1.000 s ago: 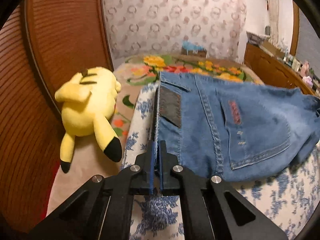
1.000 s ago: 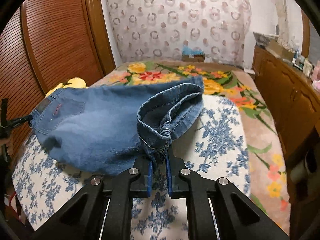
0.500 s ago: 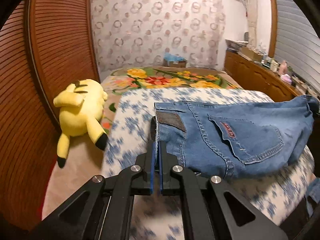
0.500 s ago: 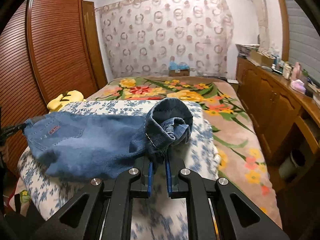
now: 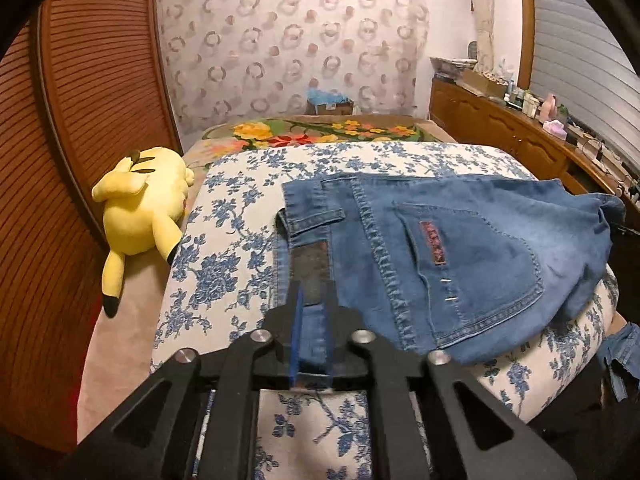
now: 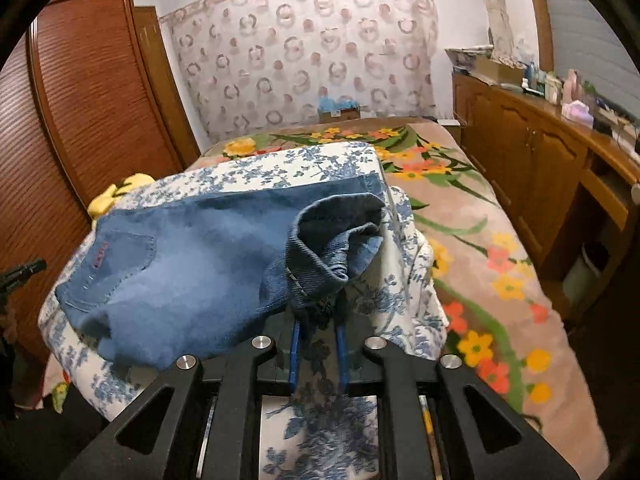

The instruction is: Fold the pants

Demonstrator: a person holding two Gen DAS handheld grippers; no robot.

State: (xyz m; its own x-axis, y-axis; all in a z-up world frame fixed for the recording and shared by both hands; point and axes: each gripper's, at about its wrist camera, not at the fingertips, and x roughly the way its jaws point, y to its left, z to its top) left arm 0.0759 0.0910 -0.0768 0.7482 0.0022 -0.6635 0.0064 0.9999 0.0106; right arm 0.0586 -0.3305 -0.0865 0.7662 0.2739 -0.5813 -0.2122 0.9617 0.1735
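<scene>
Blue jeans lie on the blue-flowered white cover, back pocket up. My left gripper stands slightly open around the waistband beside the dark leather patch, which lies flat on the cover. In the right wrist view the jeans spread left. My right gripper stands slightly open just under the bunched leg hem; whether it still touches the cloth I cannot tell. The left gripper shows at the far left edge.
A yellow plush toy lies left of the cover by the wooden wardrobe. A floral blanket covers the bed to the right. A wooden cabinet with clutter runs along the right wall.
Both grippers have lowered the jeans onto the cover and their jaws have parted a little. The waistband now lies flat, the belt-loop corner folded over. The hem sags by the right gripper.
</scene>
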